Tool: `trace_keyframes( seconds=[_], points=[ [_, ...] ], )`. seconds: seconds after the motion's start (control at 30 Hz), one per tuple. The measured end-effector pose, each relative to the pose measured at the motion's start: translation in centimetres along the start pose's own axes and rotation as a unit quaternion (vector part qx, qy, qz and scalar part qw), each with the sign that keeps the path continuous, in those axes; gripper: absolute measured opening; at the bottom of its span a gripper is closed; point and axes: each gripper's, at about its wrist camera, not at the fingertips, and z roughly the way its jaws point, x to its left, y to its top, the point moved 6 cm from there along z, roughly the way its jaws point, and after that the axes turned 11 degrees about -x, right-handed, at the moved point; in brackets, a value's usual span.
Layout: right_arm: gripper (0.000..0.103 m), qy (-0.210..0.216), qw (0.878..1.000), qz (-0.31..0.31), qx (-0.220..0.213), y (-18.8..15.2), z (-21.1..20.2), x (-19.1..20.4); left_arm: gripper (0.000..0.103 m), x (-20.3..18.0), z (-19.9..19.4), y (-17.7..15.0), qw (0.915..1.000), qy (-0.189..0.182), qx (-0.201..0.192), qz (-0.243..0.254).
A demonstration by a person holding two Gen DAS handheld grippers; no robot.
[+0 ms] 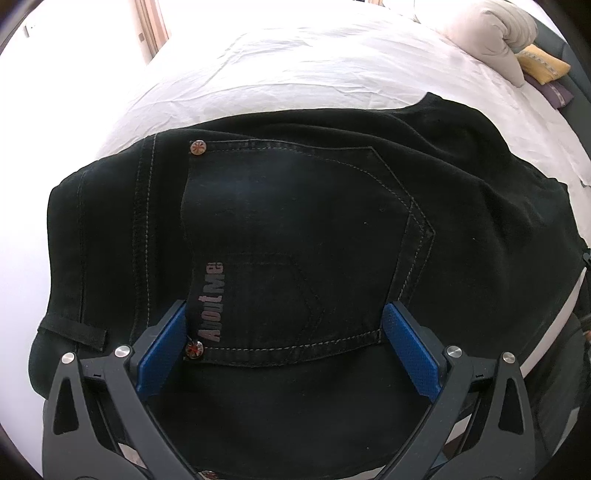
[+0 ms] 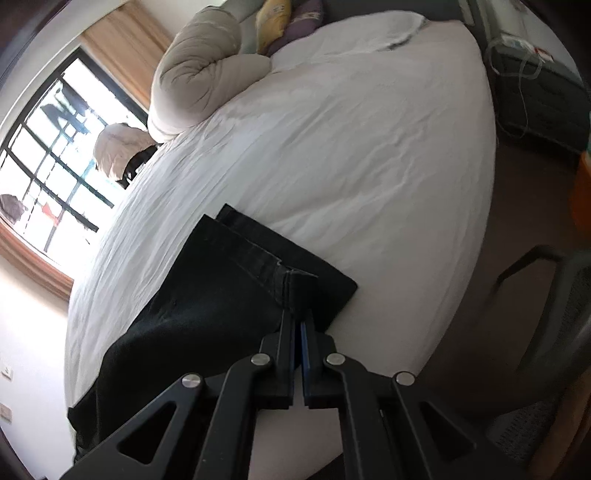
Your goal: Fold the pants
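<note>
Pants, black denim, were pinched at a leg hem by the pressed-together right gripper, angled downward. "About Me" was read on the back pocket between the left gripper's spread jaws, pointed steeply down over the white bed.

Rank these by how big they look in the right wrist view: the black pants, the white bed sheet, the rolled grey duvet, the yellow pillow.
1. white bed sheet
2. black pants, though nearness to the camera enlarges them
3. rolled grey duvet
4. yellow pillow, partly hidden and farthest away
</note>
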Motion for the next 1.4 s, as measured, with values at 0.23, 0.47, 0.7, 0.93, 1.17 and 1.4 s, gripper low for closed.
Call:
trace_keyframes(
  seconds=[0.23,0.47,0.7,0.93,1.17,1.4],
  points=[
    [0.003,-0.008,1.000,0.004,-0.012,0.7,0.0,-0.3,0.103,-0.4,-0.1,0.1,1.0000,-0.003,-0.005,0.002],
    [0.004,-0.018,0.999,-0.001,0.052,-0.5,1.9,-1.1,0.103,-0.6,0.1,-0.2,0.9998,0.001,-0.015,0.010],
    [0.017,-0.066,0.997,-0.034,0.025,4.9,-2.0,-1.5,0.103,-2.0,-0.7,-1.4,0.9998,-0.002,-0.014,0.011],
    [0.029,0.120,0.972,-0.203,0.016,9.0,0.5,7.8,0.103,-1.3,-0.8,-1.4,0.9998,-0.002,-0.017,0.009],
    [0.029,0.105,0.940,-0.314,0.084,6.4,8.8,11.1,0.103,-1.0,-0.6,-0.8,0.9999,-0.002,-0.010,0.010],
    [0.029,0.079,0.943,-0.310,0.089,6.2,11.9,10.3,0.103,-1.3,-0.6,-0.5,0.9999,-0.002,-0.008,0.011]
  ],
)
